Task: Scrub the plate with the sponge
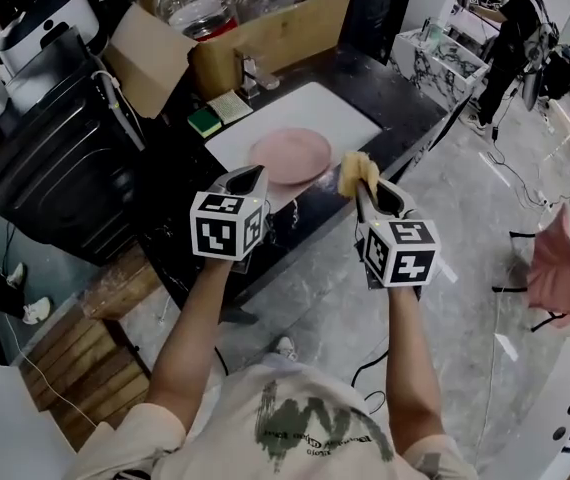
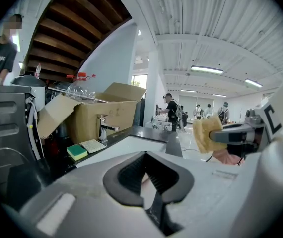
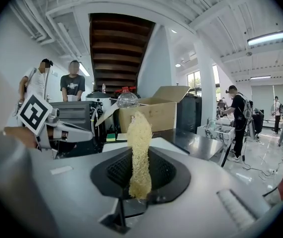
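A pink plate (image 1: 290, 155) lies flat on the white sink top (image 1: 315, 108). My left gripper (image 1: 255, 172) hovers at the plate's near left edge; in the left gripper view (image 2: 149, 180) its jaws meet in a V, with only a sliver of pink showing between them. Just right of the plate, my right gripper (image 1: 363, 184) is shut on a yellow fibrous sponge (image 1: 357, 171), held upright in the air. The sponge (image 3: 139, 148) stands tall between the pads in the right gripper view, and also shows in the left gripper view (image 2: 206, 134).
A green-and-yellow sponge (image 1: 205, 121) and a yellow cloth (image 1: 230, 106) lie by the faucet (image 1: 250, 73). Behind stands an open cardboard box (image 1: 265, 28). A black appliance (image 1: 55, 158) sits at the left. People stand at the far right (image 1: 510, 28).
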A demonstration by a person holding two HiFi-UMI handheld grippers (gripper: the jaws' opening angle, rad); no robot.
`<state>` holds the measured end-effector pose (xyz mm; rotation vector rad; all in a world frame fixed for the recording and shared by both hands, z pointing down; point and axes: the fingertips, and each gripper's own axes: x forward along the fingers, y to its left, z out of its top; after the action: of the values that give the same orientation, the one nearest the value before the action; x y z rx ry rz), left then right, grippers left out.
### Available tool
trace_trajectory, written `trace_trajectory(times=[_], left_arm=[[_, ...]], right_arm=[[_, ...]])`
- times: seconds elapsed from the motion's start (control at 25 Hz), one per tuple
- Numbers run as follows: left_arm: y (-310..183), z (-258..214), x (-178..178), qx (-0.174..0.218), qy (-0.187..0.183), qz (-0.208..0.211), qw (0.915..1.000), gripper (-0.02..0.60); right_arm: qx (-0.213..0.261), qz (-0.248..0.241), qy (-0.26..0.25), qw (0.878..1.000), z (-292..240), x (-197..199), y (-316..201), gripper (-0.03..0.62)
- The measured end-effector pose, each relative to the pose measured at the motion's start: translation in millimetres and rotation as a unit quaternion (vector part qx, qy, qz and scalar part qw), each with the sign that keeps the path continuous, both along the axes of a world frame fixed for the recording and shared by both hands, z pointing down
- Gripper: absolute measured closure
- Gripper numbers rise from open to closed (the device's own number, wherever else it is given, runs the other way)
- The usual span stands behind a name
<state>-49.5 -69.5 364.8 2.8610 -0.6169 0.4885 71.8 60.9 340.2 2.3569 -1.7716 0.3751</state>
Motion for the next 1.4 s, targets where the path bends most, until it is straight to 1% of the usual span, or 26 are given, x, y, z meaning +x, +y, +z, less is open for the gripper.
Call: trace_trajectory(times=[0.48,0.8,1.12,1.28,1.4], left_arm=[[-50,12,11,-0.017,0.009,-0.012,0.9997,0.58],[-73,20,8,-0.026,0.014,-0.042,0.9987,0.58],[-104,34,9,-0.025,0.006,-0.102,0.9944,0.58],[-121,39,17,-0.018,0.0,-0.141,0.9898,0.58],[-130,48,23,-0.018,-0.011,-0.177,0.9839,0.58]], right_arm=[[-0.015,-0.015,0.01,1.0,-1,13,-61,0.531],[-0.02,-0.038,0.017,0.999,1,20,-90,0.531],[-0.017,-0.092,0.018,0.995,7,43,-135,0.531],[-0.018,-0.134,0.01,0.991,15,58,-164,0.533],[-0.018,-0.173,0.006,0.985,20,70,-186,0.533]])
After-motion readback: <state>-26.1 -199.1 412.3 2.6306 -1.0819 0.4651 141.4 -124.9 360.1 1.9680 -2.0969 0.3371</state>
